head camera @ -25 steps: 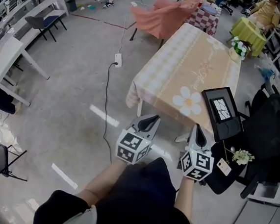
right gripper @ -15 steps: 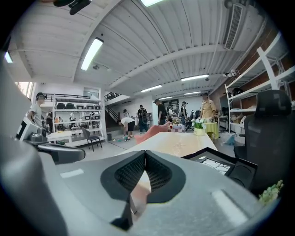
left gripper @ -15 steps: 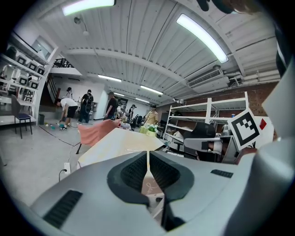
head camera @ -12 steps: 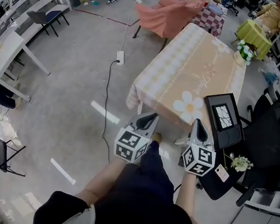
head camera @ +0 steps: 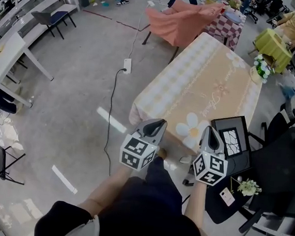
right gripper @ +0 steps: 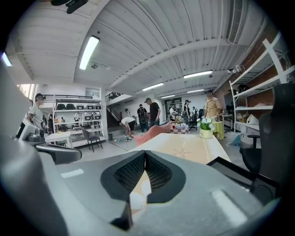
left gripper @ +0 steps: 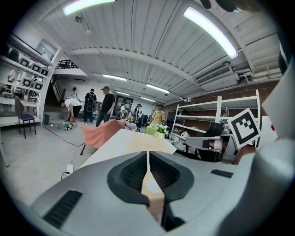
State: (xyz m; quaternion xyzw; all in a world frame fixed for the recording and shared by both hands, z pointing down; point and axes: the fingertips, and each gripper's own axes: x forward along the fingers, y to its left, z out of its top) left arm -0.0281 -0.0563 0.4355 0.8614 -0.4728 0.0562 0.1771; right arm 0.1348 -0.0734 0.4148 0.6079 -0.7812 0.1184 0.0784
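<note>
I hold both grippers at waist height just short of the near end of a long table (head camera: 202,89) with a peach flowered cloth. My left gripper (head camera: 160,123) is shut and holds nothing; its tips hang over the table's near left corner. My right gripper (head camera: 209,131) is shut too, also with nothing in it, beside a black tray with a cracked-pattern panel (head camera: 231,140) at the table's near right corner. In the left gripper view the jaws (left gripper: 147,156) meet in front of the table (left gripper: 124,143). The right gripper view shows its jaws (right gripper: 145,156) closed before the same table (right gripper: 184,145).
A black office chair (head camera: 277,169) stands at my right with a small flower bunch (head camera: 247,187). A potted flower (head camera: 260,66) sits at the table's far end. A cable and power strip (head camera: 124,64) lie on the floor at left. White desks (head camera: 11,50), an orange-draped chair (head camera: 180,19) and several people are farther off.
I have stepped forward: the table and black tray have come nearer and shifted under the gripper tips. Both grippers stay shut and keep their place in front of me.
</note>
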